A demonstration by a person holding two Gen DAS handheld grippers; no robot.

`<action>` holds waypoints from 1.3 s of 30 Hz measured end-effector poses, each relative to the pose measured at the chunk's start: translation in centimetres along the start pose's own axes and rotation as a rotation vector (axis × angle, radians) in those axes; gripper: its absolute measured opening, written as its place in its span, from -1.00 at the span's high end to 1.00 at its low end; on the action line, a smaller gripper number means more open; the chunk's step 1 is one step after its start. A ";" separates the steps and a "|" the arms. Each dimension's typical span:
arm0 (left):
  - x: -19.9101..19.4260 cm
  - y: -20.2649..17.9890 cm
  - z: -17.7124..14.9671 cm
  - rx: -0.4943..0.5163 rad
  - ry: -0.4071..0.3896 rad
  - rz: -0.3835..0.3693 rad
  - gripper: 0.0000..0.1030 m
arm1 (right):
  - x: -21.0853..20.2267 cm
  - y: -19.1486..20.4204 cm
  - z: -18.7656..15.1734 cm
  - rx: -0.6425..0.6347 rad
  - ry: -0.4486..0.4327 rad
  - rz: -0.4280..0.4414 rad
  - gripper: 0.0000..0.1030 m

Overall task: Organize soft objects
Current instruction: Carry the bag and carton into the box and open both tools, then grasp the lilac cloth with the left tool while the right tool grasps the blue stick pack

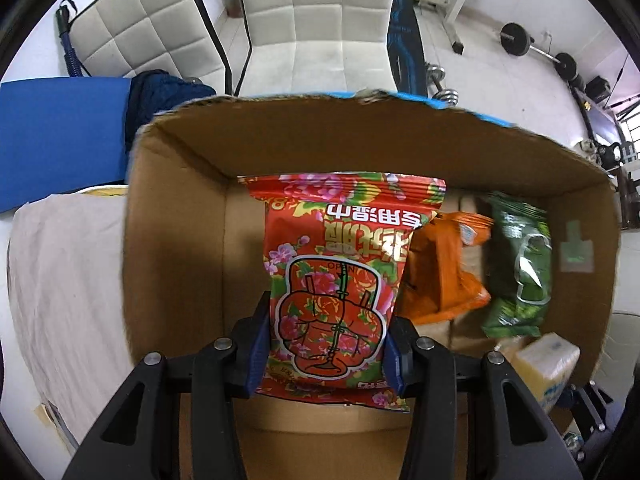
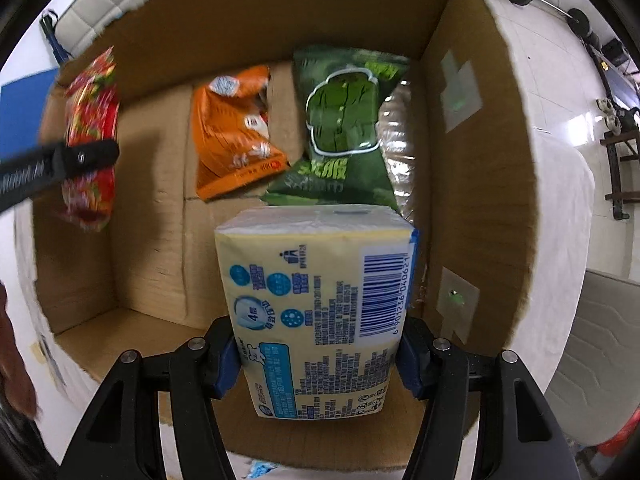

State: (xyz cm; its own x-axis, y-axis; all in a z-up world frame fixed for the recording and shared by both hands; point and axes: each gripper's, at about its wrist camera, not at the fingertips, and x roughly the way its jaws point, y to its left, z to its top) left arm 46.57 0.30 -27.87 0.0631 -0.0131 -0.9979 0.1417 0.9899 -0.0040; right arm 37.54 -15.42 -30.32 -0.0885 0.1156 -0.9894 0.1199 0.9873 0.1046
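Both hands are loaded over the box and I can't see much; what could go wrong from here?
1. The tissue pack hangs right over the green packet; released here, it may land on it.
2. The red packet in the left gripper hangs near the orange packet and may overlap it.
3. Both grippers share one cardboard box; they could bump.

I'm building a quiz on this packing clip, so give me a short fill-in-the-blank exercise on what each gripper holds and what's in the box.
1. The left gripper is shut on a ____ floral packet.
2. The right gripper grips a pale yellow tissue pack printed with a blue ____.
3. On the floor of the cardboard box, beside the green packet, lies an ____ packet.

Missing words: red; barcode; orange
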 end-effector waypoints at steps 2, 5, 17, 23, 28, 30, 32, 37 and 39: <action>0.8 0.1 0.5 0.000 0.017 0.008 0.15 | 0.5 0.3 0.1 -0.011 0.014 -0.005 -0.26; 1.5 0.0 0.9 0.008 0.033 0.011 0.15 | 1.4 0.5 0.2 -0.021 0.039 -0.010 -0.26; 2.5 0.7 2.4 -0.037 0.084 0.019 0.09 | 3.5 0.4 1.7 0.003 0.104 0.005 -0.39; 1.1 0.8 2.0 -0.053 0.062 -0.001 0.08 | 2.4 1.2 2.0 -0.007 0.078 0.003 -0.48; -1.0 1.1 1.0 -0.059 0.030 -0.017 0.08 | 0.9 1.9 1.8 -0.014 0.061 0.013 -0.48; -2.2 1.2 0.4 -0.058 0.012 -0.022 0.08 | -1.2 2.8 1.7 -0.017 0.049 0.014 -0.48; -3.5 1.4 -0.4 -0.063 -0.009 -0.035 0.08 | -2.5 3.1 1.1 -0.025 0.028 0.009 -0.48; -6.7 1.8 -3.0 -0.070 -0.056 -0.059 0.08 | -4.8 3.2 -0.3 -0.041 -0.015 0.007 -0.48; -8.5 1.8 -4.4 -0.072 -0.098 -0.060 -0.12 | -6.1 3.5 -0.9 -0.044 -0.044 0.006 -0.64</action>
State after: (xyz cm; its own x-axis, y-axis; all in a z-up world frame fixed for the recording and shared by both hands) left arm 41.94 2.81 -19.70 0.1533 -0.0831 -0.9847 0.0773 0.9944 -0.0718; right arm 37.58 -12.62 -23.79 -0.0444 0.1176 -0.9921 0.0765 0.9905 0.1140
